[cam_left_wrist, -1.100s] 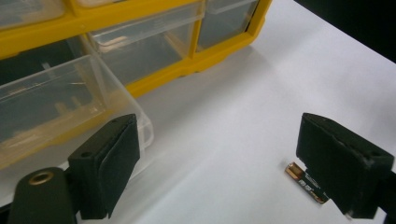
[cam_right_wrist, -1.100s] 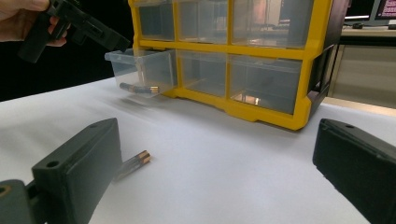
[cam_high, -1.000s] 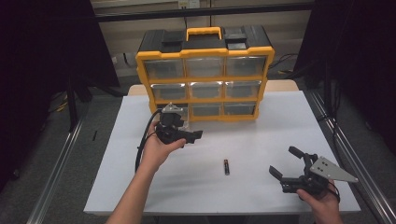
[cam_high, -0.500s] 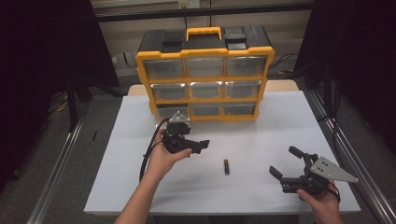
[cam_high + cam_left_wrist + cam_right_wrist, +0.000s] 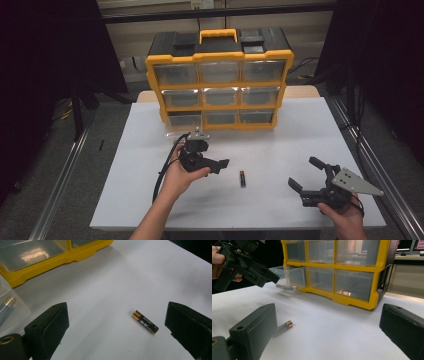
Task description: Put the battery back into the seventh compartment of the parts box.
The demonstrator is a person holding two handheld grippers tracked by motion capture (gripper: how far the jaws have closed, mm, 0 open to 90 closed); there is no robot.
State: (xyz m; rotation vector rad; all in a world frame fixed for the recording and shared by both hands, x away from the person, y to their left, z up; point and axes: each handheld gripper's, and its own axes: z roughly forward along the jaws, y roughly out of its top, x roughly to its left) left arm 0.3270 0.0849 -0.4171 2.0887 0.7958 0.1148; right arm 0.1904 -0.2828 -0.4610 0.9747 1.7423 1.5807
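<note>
On the white table stands a yellow drawer cabinet; its bottom-left drawer is pulled out, batteries inside. A loose battery lies before the cabinet. The left gripper, jaws just opening, empty, hovers near it. The right gripper gapes empty.

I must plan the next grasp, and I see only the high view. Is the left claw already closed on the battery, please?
Observer: No. In the left gripper view the battery lies flat on the white table, untouched. It shows between the jaws of the left claw, nearer one jaw. The jaws are open and have just been opening.
Operator: Thank you. Is any drawer open? From above I cannot tell.
Observer: Yes. The right gripper view shows the clear drawer at one end of the bottom row of the yellow organizer pulled out, with a second battery inside.
</note>
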